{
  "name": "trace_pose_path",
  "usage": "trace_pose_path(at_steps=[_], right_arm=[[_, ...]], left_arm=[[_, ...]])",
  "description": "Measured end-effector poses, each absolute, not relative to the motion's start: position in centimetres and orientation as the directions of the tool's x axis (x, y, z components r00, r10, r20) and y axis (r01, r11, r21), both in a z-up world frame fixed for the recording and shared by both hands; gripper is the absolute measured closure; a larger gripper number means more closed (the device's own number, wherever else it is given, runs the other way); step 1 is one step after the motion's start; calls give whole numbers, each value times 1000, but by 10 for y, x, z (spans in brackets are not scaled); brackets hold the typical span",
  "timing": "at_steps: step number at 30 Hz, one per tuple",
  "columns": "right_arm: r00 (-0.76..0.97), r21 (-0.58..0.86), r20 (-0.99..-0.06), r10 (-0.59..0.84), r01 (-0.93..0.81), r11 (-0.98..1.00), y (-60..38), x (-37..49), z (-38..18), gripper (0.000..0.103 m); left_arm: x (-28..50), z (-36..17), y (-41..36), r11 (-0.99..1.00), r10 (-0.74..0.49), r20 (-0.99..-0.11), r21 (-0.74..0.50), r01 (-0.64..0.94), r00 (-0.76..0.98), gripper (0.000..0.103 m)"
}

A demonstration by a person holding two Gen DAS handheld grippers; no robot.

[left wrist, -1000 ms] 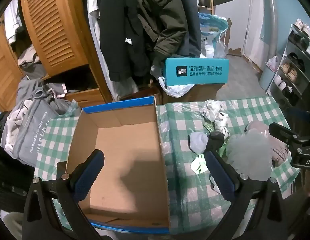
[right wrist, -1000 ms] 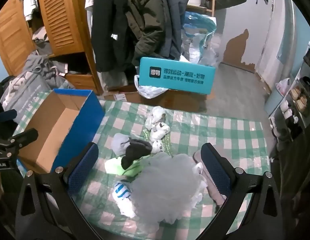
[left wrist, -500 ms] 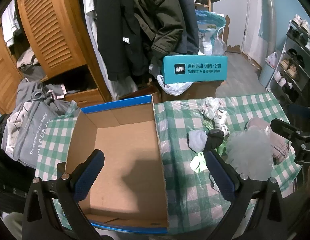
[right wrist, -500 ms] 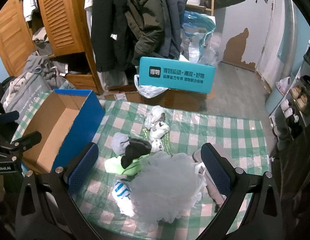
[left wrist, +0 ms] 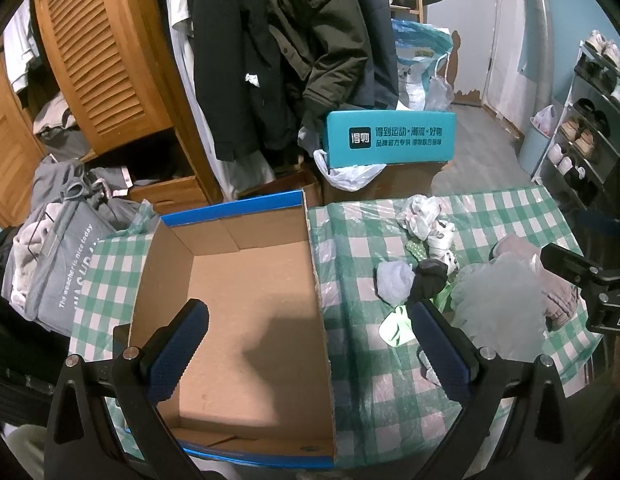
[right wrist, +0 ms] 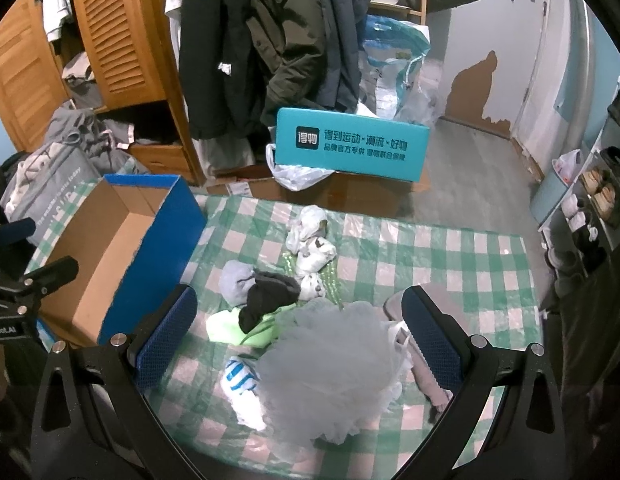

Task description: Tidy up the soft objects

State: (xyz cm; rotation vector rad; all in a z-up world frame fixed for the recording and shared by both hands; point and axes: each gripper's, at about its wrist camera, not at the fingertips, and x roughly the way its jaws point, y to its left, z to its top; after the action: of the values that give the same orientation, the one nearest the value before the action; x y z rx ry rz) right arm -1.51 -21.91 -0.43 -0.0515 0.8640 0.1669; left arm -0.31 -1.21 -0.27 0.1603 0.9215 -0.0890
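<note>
Both grippers [left wrist: 307, 344] [right wrist: 299, 334] open above table [right wrist: 450, 256]

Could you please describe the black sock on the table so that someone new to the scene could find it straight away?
Start at the blue-sided cardboard box on the green checked tablecloth; the pile of soft things lies just to its right. The black sock sits there, draped over a bright green cloth beside a pale grey bundle. It is the pile's only dark item.

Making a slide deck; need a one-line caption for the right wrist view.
Open right gripper hovers over a mesh pouf and socks beside an empty box.
</note>
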Motion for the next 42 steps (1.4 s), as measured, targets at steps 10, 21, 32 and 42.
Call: trace_pose_path(at_steps=[10,21,32,42], right_arm=[[635,25,-762,128,-168,985,-220,-14,-3,2],[632,31,-763,136,-175,984,-221,-15,-4,2],[627,31,-768,130,-167,985,-225,-16,-2,2],[625,34,-769,132,-165,986,-230,-14,-2,2]], left_arm=[[-3,-2,-13,985,-8,-799,99,145,602,1],[-3,-2,-13,985,-9,-799,98,145,602,1],[-3,-3,-13,985,-7,-799,99,144,601,1],[-3,-5,-15,984,-12,-800,97,150,600,1]])
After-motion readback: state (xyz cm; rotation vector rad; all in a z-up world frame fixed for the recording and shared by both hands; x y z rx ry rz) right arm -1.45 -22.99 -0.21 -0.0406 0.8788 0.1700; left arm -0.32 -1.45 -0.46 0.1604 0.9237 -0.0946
